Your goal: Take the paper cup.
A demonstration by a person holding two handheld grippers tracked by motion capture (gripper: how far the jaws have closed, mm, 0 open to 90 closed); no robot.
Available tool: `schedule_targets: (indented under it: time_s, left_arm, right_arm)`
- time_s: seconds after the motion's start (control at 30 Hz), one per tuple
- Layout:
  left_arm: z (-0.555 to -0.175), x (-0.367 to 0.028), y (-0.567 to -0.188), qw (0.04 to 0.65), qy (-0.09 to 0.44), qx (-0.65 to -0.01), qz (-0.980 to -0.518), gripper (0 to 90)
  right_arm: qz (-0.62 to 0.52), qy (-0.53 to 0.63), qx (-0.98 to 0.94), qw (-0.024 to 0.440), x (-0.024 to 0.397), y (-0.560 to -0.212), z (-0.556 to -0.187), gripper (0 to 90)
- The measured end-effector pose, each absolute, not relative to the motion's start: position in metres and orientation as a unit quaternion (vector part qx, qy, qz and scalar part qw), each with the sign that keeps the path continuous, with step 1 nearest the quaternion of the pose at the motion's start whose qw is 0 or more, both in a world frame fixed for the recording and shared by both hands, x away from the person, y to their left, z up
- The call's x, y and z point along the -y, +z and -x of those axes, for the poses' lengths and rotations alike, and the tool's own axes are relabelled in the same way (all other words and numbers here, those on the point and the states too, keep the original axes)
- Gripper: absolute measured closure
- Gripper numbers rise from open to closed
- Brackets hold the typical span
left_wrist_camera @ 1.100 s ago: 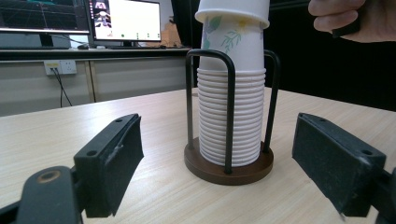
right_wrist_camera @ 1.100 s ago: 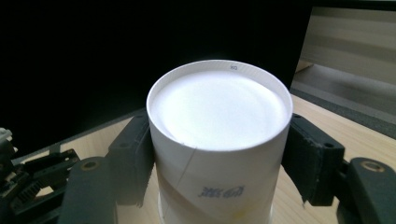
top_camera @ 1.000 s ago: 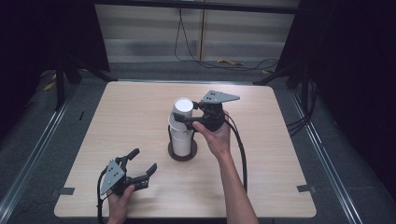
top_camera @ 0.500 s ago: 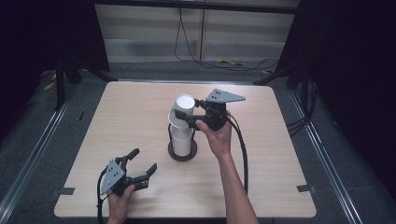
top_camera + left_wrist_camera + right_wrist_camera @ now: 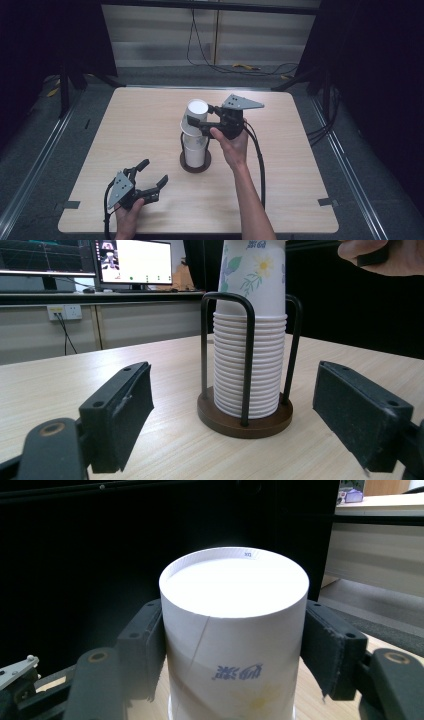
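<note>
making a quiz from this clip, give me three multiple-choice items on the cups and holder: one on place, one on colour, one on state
1. Where does the stack of paper cups stand?
A. in a wire holder on a round brown base
B. flat on the floor
C. in a drawer

2. What colour is the base of the holder?
A. bright red
B. brown
C. blue

3. How do the left tongs stand?
A. shut on a cup
B. shut on the holder
C. open, holding nothing

Answers:
1. A, the left gripper view shows the stack between black wire uprights on a round base.
2. B, the disc under the cups looks dark brown in that view.
3. C, their jaws stand wide apart with only table between them, while the right tongs press on both sides of the top cup.
</note>
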State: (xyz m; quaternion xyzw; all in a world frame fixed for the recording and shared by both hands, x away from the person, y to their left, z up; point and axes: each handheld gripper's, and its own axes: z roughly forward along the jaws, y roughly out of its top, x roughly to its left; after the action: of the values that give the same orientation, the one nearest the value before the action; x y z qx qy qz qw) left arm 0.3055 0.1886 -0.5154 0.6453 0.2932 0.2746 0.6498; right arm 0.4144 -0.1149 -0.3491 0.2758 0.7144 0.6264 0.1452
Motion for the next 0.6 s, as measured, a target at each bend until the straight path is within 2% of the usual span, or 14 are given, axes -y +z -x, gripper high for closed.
schedule_targets:
  time_s: [0.6]
  left_arm:
    - [-0.305,-0.188,-0.515,0.649,0.274,-0.294,-0.646,16.4]
  right_arm:
    - [-0.279,0.640,-0.698,0.163,0.121,-0.335,-0.410,32.7]
